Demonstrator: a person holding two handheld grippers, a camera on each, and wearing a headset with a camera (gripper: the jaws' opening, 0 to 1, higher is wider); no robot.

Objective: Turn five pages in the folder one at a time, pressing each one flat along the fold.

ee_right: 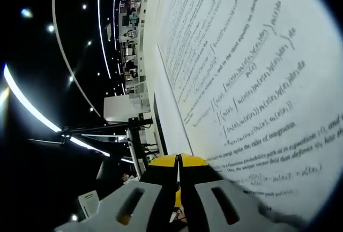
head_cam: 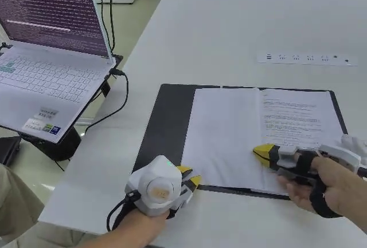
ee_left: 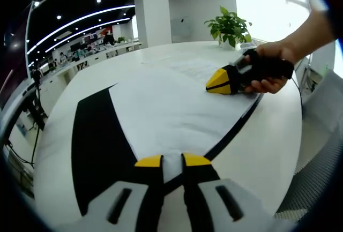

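Black folder (head_cam: 166, 122) lies open and flat on the white worktop (head_cam: 229, 24), lower centre to lower right in the head view. Blank page (head_cam: 223, 133) on its left, printed page (head_cam: 292, 116) on its right.

Right gripper (head_cam: 262, 153): held in a hand at lower right, yellow tips down on the paper at or just beside the fold, near the bottom edge. Jaws together; its own view shows only a thin line between them, with print close ahead.

Left gripper (head_cam: 190, 177): bottom centre, tips at the folder's near edge below the blank page. Jaws a narrow gap apart, with paper seen through the gap.

Power strip (head_cam: 307, 59) beyond the folder. Open laptop (head_cam: 46, 47) at upper left, screen lit.
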